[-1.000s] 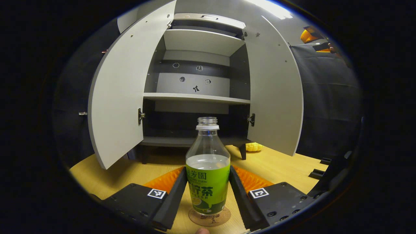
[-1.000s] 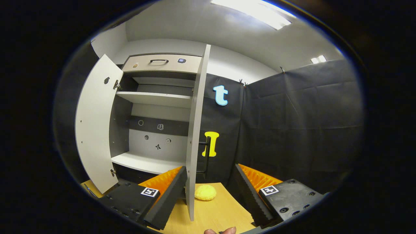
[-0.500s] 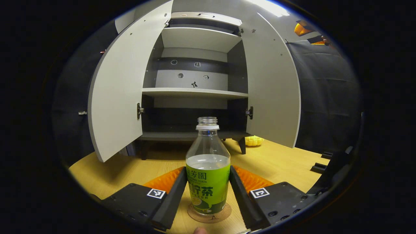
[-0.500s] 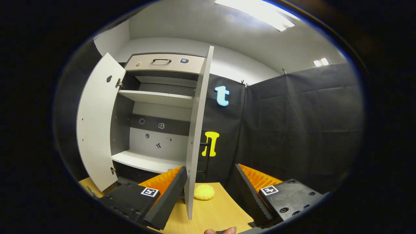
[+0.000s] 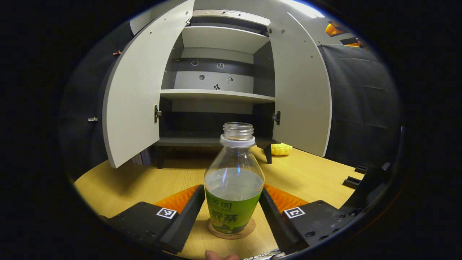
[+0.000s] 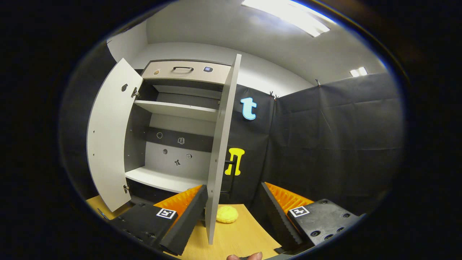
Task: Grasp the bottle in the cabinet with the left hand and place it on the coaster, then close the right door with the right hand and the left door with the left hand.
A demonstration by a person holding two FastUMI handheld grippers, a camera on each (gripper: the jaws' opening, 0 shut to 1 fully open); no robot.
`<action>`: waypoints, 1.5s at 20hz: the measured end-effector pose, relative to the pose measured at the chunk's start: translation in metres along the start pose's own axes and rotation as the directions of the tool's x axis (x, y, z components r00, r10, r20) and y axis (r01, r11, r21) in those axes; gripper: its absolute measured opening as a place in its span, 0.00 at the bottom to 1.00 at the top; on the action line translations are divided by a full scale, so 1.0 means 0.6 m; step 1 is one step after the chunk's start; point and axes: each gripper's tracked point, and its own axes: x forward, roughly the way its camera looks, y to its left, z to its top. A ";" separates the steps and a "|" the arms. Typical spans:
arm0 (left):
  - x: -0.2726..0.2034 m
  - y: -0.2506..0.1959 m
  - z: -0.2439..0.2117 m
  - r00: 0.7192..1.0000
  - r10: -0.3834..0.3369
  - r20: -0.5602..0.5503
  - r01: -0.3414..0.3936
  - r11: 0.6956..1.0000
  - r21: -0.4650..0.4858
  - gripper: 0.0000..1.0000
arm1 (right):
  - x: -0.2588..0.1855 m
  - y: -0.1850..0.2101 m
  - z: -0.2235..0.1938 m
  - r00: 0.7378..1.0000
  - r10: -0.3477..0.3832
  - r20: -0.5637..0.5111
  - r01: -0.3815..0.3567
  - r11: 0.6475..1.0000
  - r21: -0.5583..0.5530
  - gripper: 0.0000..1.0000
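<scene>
The clear bottle (image 5: pixel 234 191) with a green label and no cap stands upright on the round cork coaster (image 5: pixel 249 229) on the wooden table (image 5: pixel 126 184). My left gripper (image 5: pixel 232 186) is open, its jaws spread a little, one on each side of the bottle at label height. The grey cabinet (image 5: pixel 216 95) behind it has both doors wide open: left door (image 5: pixel 131 101), right door (image 5: pixel 301 94). In the right gripper view my right gripper (image 6: pixel 234 187) is open. The right door's edge (image 6: pixel 221 151) stands just inside its left finger, and the door's black handle (image 6: pixel 231 169) lies farther back.
A yellow soft thing (image 5: pixel 281 148) lies on the table by the cabinet's right foot, seen too in the right gripper view (image 6: pixel 227 213). The cabinet's shelves (image 5: pixel 216 94) are bare. Black cloth walls close the booth on the right. A fingertip (image 5: pixel 216 255) shows at the bottom edge.
My left gripper's fingers have spread apart and the bottle now looks closer and larger, resting on the coaster. The right gripper has shifted slightly along the right door's edge.
</scene>
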 end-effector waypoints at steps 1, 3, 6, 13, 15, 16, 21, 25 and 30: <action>-0.003 -0.003 0.000 1.000 -0.006 0.001 0.006 1.000 0.006 0.92 | 0.000 0.001 -0.001 1.000 0.002 -0.002 -0.002 1.000 -0.002 0.97; -0.007 -0.007 0.001 1.000 -0.023 0.000 0.023 0.999 0.029 0.93 | 0.000 0.005 -0.004 1.000 0.005 -0.004 -0.005 1.000 0.000 0.97; -0.013 -0.010 -0.006 0.999 -0.044 -0.029 0.045 0.998 0.032 0.94 | -0.001 0.008 -0.008 1.000 0.009 -0.005 -0.009 1.000 0.002 0.97; -0.068 0.017 0.010 0.998 -0.028 -0.060 0.029 1.000 0.009 0.95 | 0.007 0.017 -0.029 1.000 0.013 -0.025 -0.013 1.000 0.021 0.97; -0.096 0.035 0.033 0.998 -0.003 -0.059 0.002 1.000 -0.006 0.95 | 0.013 0.015 -0.036 0.999 0.009 -0.033 -0.008 0.999 0.034 0.97; -0.111 0.048 0.051 0.999 0.020 -0.047 -0.021 1.000 -0.013 0.95 | 0.018 0.012 -0.040 0.999 0.005 -0.038 -0.003 0.999 0.045 0.97; -0.172 0.131 0.161 0.990 0.141 0.008 -0.141 0.989 -0.047 0.94 | 0.048 -0.039 -0.058 0.997 -0.055 -0.051 0.058 0.997 0.055 0.97; -0.211 0.205 0.257 0.964 0.261 0.053 -0.256 0.963 -0.084 0.95 | 0.096 -0.077 -0.074 0.994 -0.085 -0.072 0.090 0.994 0.068 0.97; -0.246 0.261 0.340 0.938 0.333 0.095 -0.324 0.941 -0.103 0.95 | 0.172 -0.106 -0.095 0.989 -0.108 -0.102 0.119 0.987 0.110 0.97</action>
